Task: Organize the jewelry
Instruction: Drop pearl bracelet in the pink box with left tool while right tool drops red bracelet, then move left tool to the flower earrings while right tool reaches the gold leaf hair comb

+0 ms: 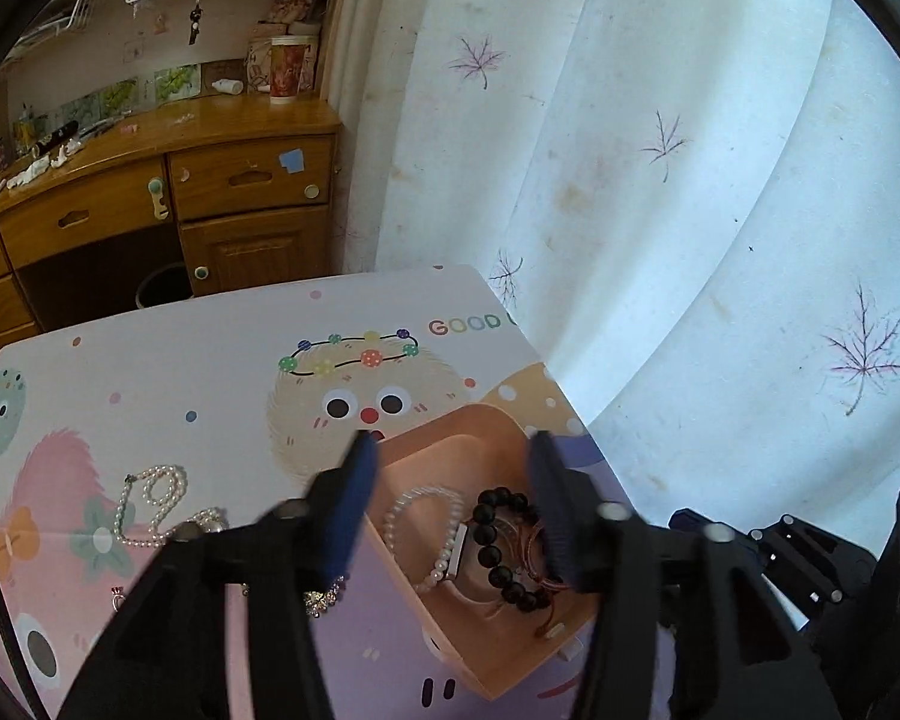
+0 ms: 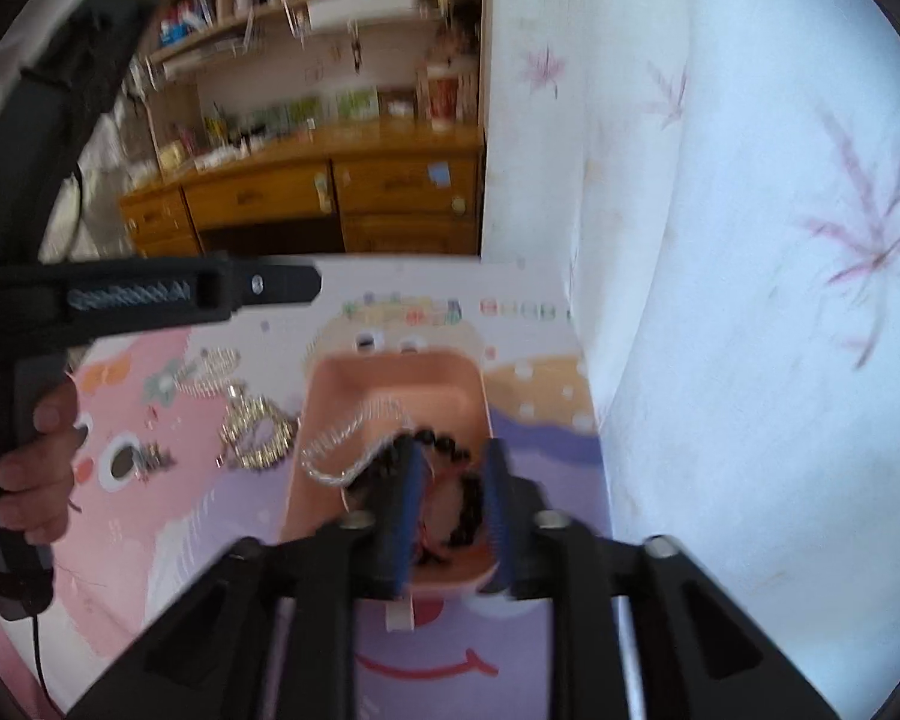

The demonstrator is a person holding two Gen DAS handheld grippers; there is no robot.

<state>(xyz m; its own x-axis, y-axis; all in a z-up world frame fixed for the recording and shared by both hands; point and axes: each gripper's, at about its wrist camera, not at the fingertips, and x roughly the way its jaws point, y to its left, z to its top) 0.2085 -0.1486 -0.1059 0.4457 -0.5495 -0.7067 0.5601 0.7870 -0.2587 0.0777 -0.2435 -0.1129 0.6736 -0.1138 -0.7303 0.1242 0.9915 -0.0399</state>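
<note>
My left tongs (image 1: 450,474) stand released, their blue ribbed pads spread wide with nothing pinched, hanging over the peach plastic tray (image 1: 450,648). Between and just below them in the tray lie a bracelet of glossy round black beads (image 1: 498,546), a white pearl bracelet (image 1: 426,516) with a small metal bar in it, and a coil of thin coppery wire (image 1: 534,540) close by the right-hand pad. Just under the left-hand pad a sparkly rhinestone piece (image 1: 324,597) sits on the mat, outside the tray. Further left, a long pearl necklace (image 1: 156,504) is looped loosely on the mat.

My right tongs (image 2: 450,480) are parted too, though more narrowly, dipped into the near end of the same tray (image 2: 390,384); the black beads (image 2: 432,441) show between and around the pads, but the blur keeps me from telling whether the pads touch them. Only this view shows the hand (image 2: 36,468) on the other tool's black grip, and a glittery gold piece (image 2: 258,432) left of the tray.

The smooth cartoon-printed mat (image 1: 180,372) reads "GOOD" beyond the left tongs, the rest cut off by the edge. Beyond it stand a wooden desk (image 1: 210,138) with drawers, and a white curtain (image 1: 690,180) with purple leaf prints.
</note>
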